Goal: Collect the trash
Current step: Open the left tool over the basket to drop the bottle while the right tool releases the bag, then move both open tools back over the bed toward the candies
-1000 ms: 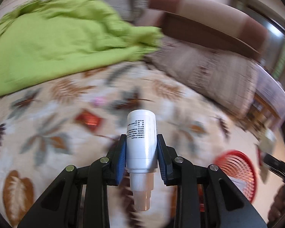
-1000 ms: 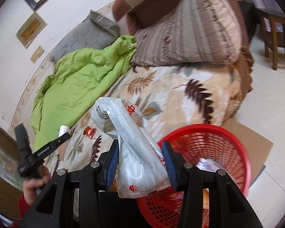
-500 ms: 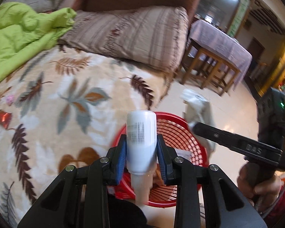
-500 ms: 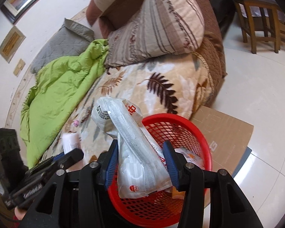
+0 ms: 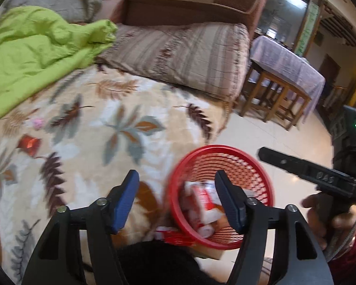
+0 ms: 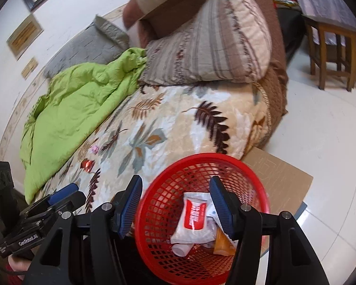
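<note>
My left tongs [image 5: 175,199] are released, jaws wide and empty, and so are my right tongs [image 6: 174,204]. The red mesh basket [image 6: 154,216] sits below and between the right jaws, holding a red-and-white packet [image 6: 193,216] and a white bottle [image 6: 181,249]. A red wrapper [image 5: 29,143] and pink scrap [image 5: 38,123] lie on the leaf-print blanket [image 5: 130,128], ahead-left of my left tongs.

Red mesh basket [image 6: 154,213] holding a red-and-white packet [image 6: 195,216]; cream blanket [image 5: 87,128] with brown and grey-blue leaves; lime-green quilt [image 5: 30,54] far left; brown-striped pillow [image 6: 208,49]
</note>
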Demonstrator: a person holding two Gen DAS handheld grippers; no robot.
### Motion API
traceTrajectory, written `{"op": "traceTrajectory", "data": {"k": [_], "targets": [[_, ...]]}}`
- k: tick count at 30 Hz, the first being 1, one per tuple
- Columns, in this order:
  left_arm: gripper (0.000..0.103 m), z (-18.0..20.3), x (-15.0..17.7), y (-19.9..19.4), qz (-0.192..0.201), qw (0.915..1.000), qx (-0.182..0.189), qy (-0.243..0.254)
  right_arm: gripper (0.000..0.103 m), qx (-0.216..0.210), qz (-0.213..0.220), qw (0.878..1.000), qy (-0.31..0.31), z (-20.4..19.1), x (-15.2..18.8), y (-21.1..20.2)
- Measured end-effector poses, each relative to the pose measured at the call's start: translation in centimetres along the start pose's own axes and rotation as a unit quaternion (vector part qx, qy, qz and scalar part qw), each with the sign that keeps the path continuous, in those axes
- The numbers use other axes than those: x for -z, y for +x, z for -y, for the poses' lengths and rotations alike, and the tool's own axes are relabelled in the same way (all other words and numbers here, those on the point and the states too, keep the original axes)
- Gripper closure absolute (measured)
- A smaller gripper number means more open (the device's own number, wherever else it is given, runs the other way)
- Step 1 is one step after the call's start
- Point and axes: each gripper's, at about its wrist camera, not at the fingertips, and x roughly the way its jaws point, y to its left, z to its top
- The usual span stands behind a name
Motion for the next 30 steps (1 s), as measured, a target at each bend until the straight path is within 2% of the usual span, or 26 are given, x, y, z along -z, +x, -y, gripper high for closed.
{"op": "traceTrajectory", "data": {"k": [6,9,13,19,22,27,30], "targets": [[0.036,-5.7,2.4,-2.2,0.002,0.9972,-0.062,-0.042,0.039,-0.046,-0.018,0.998,-0.047,-3.7,0.8,1.0],[0.036,-9.3,3.7,-3.4,0.002,0.9924,-0.094,-0.080,0.039,-0.068,-0.033,0.994,-0.078,-6.1,1.3,1.9],[0.036,-14.4,5.2,-5.0,0.003,0.9811,-0.141,-0.133,0.039,-0.101,-0.064,0.988,-0.100,-8.9,2.1,3.5],[0.033,-19.1,5.9,-6.7,0.024,0.9596,-0.226,-0.165,0.039,-0.116,-0.109,0.979,-0.127,-12.7,2.4,6.1],[0.032,-21.3,6.0,-6.4,0.020,0.9546,-0.237,-0.179,0.039,-0.110,-0.116,0.976,-0.146,-15.2,2.2,7.6],[0.032,-25.5,4.5,-4.4,0.014,0.9529,-0.224,-0.204,0.039,-0.117,-0.134,0.969,-0.173,-19.2,1.0,11.1],[0.032,-27.8,3.8,-3.3,0.025,0.9503,-0.218,-0.221,0.040,-0.122,-0.142,0.965,-0.182,-22.0,-0.6,14.5]]}}
